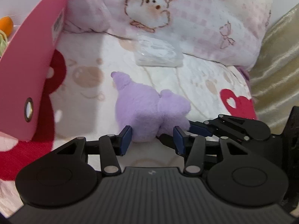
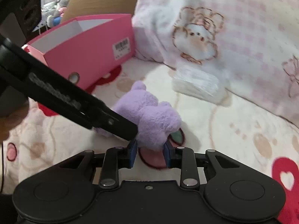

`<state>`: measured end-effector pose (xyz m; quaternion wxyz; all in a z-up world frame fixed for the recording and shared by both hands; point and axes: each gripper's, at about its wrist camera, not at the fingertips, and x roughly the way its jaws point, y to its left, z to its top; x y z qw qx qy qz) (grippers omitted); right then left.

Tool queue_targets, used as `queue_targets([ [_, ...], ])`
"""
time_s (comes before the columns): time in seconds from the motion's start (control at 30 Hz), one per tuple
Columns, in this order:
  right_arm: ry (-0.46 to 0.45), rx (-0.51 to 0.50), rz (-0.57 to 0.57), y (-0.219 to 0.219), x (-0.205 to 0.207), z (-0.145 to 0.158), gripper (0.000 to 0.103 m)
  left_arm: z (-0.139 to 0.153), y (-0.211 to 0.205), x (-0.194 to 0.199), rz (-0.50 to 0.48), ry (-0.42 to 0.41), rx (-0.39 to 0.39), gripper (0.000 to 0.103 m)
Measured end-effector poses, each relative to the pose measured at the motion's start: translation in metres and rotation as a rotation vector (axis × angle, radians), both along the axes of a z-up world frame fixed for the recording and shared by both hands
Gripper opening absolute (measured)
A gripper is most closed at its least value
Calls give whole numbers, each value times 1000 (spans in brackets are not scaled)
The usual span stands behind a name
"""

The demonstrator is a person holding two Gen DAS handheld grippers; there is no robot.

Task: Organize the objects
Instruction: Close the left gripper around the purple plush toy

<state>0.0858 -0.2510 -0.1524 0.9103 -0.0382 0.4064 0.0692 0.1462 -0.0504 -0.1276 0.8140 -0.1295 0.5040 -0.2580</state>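
Note:
A purple plush toy [image 1: 147,110] lies on the cream blanket; it also shows in the right wrist view [image 2: 151,117]. My left gripper [image 1: 152,140] has its blue pads on both sides of the toy's near end, closed on it. My right gripper [image 2: 150,154] also clasps the toy's near end between its blue pads. The right gripper's arm shows at the right of the left wrist view [image 1: 233,127]. The left gripper's arm [image 2: 65,97] crosses the right wrist view. An open pink box [image 2: 89,50] stands to the left; its wall fills the left wrist view's left side [image 1: 31,74].
A clear plastic packet [image 1: 158,54] lies by the pink-checked pillow [image 1: 196,18]; it also shows in the right wrist view [image 2: 198,85]. An orange object [image 1: 6,25] sits inside the box. A gold curtain [image 1: 276,65] hangs at right. A cardboard sheet [image 2: 101,1] stands behind the box.

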Motion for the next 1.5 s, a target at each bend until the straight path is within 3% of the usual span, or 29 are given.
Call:
queue_targets([
  [0.23, -3, 61, -36, -14, -10, 6, 55, 5, 1, -2, 29, -76, 66, 49],
  [0.4, -16, 128, -8, -12, -9, 11, 67, -8, 9, 8, 71, -73, 39, 48],
  [0.53, 5, 105, 4, -6, 3, 4, 69, -22, 12, 12, 78, -49, -27, 38],
  [0.93, 21, 257, -91, -15, 14, -11, 76, -18, 5, 3, 52, -77, 6, 36],
  [1.5, 20, 233, -119, 7, -16, 11, 82, 8, 5, -21, -27, -22, 48, 35],
])
